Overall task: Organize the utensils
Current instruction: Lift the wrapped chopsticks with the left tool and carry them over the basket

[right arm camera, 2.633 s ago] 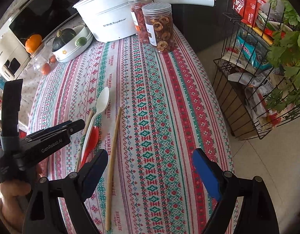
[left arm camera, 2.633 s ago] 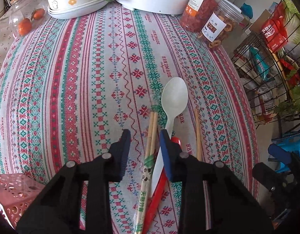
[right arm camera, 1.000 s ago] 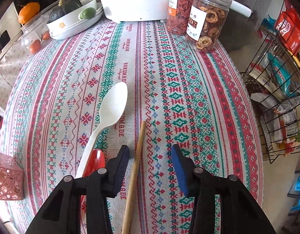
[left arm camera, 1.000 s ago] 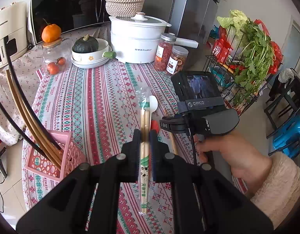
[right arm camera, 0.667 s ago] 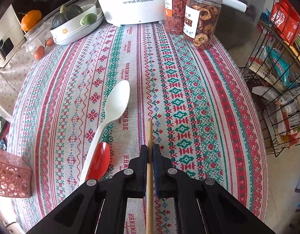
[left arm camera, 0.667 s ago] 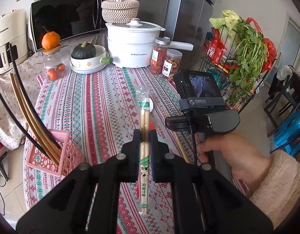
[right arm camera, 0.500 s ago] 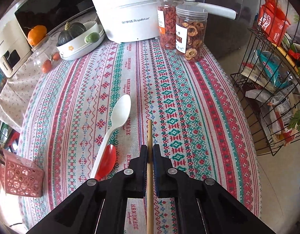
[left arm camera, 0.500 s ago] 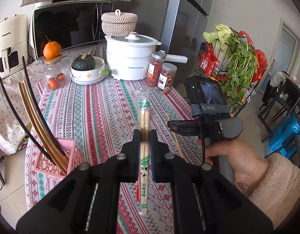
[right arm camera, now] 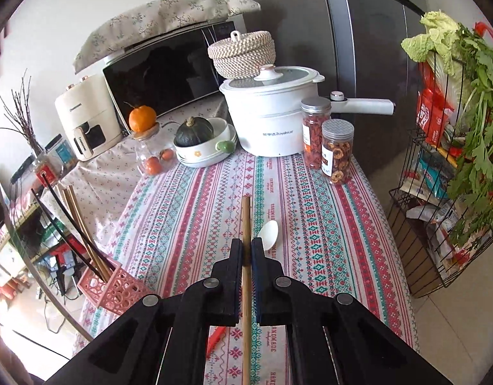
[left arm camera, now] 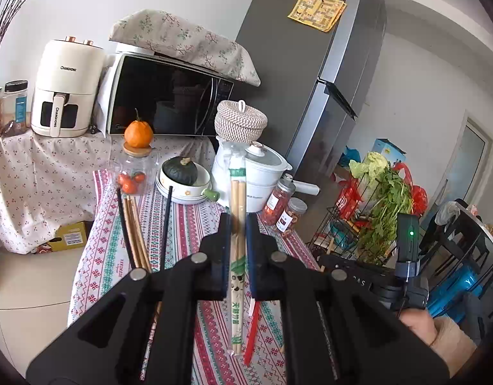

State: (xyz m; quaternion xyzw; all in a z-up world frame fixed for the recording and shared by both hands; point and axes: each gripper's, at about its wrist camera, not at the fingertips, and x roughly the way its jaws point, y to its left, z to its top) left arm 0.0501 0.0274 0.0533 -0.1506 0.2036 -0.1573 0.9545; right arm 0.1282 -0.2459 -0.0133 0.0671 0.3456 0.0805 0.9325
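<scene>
My left gripper [left arm camera: 237, 224] is shut on a plastic-wrapped pair of wooden chopsticks [left arm camera: 237, 199] and holds it upright above the table. My right gripper [right arm camera: 246, 247] is shut on a single bamboo chopstick [right arm camera: 246, 221], lifted off the striped tablecloth [right arm camera: 310, 224]. A pink utensil basket [right arm camera: 115, 288] at the table's left front edge holds several brown and black chopsticks [right arm camera: 76, 221]; these also show in the left wrist view [left arm camera: 134, 224]. A white spoon [right arm camera: 268, 235] and a red spoon [right arm camera: 216, 337] lie on the cloth below my right gripper. The red spoon also shows in the left wrist view [left arm camera: 251, 333].
A white pot [right arm camera: 272, 122], two jars [right arm camera: 326, 141], a bowl with a squash [right arm camera: 201, 144] and a glass jar with an orange on top [right arm camera: 147, 147] stand at the table's far end. A wire rack with greens [right arm camera: 455, 192] stands right of the table.
Both grippers rose higher above the table with their chopsticks and tilted up, so the microwave and fridge behind came into view. Earlier, each closed on its chopsticks on the cloth.
</scene>
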